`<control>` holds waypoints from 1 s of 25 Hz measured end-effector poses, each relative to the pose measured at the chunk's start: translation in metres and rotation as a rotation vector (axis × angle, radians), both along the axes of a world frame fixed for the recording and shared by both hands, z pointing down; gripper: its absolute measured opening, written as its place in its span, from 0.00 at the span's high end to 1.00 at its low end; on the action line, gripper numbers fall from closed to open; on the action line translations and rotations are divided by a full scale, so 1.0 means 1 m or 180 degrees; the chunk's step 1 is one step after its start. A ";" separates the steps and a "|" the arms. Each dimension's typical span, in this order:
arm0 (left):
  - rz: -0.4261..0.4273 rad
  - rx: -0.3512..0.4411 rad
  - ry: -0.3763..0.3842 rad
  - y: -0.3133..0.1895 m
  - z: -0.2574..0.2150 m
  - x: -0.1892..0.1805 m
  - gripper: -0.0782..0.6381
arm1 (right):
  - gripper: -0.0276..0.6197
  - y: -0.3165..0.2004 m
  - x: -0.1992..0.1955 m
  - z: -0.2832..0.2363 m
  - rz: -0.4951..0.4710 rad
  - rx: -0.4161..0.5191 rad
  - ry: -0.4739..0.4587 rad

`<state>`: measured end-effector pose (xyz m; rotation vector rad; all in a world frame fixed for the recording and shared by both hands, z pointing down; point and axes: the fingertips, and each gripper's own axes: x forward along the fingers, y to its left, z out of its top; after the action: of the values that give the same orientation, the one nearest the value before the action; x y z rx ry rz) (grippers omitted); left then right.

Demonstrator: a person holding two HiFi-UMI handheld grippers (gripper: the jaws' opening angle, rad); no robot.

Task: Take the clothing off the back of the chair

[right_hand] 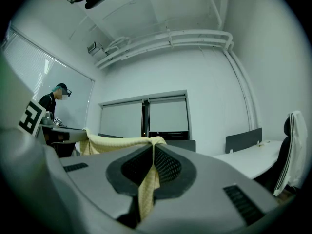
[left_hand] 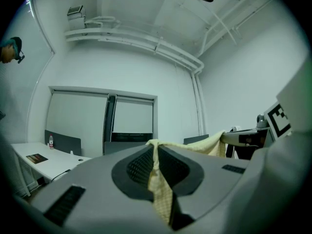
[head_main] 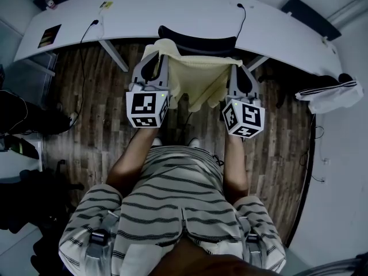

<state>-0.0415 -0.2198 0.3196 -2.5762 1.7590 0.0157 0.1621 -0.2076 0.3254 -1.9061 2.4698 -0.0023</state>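
A pale yellow garment [head_main: 198, 79] hangs stretched between my two grippers, just in front of the black chair back [head_main: 198, 41]. My left gripper [head_main: 154, 59] is shut on the garment's left top corner [left_hand: 158, 177]. The right gripper [head_main: 240, 68] is shut on its right top corner [right_hand: 147, 184]. Both grippers point level toward the desk. In each gripper view the cloth [right_hand: 117, 143] runs from the pinched jaws across to the other gripper. The garment's lower edge droops between the marker cubes.
A curved white desk [head_main: 172, 10] stands right behind the chair, with cables and a small dark booklet [head_main: 50, 35] on it. A second chair with white clothing [head_main: 330, 94] over it is at the right. Wooden floor [head_main: 98, 96] lies below. A person [right_hand: 51, 104] stands at the far left.
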 end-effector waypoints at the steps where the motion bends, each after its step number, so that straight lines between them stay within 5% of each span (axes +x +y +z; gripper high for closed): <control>1: -0.0004 0.0006 -0.0002 0.001 0.000 -0.001 0.84 | 0.92 0.001 0.000 0.001 0.0003 0.0002 0.0001; 25: 0.0005 -0.0114 -0.0082 0.035 0.027 0.003 0.84 | 0.92 0.033 0.000 0.030 0.0036 -0.0061 0.0013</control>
<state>-0.0381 -0.1852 0.3464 -2.5901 1.7649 -0.0493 0.1625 -0.1748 0.3553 -1.9296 2.4704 -0.0222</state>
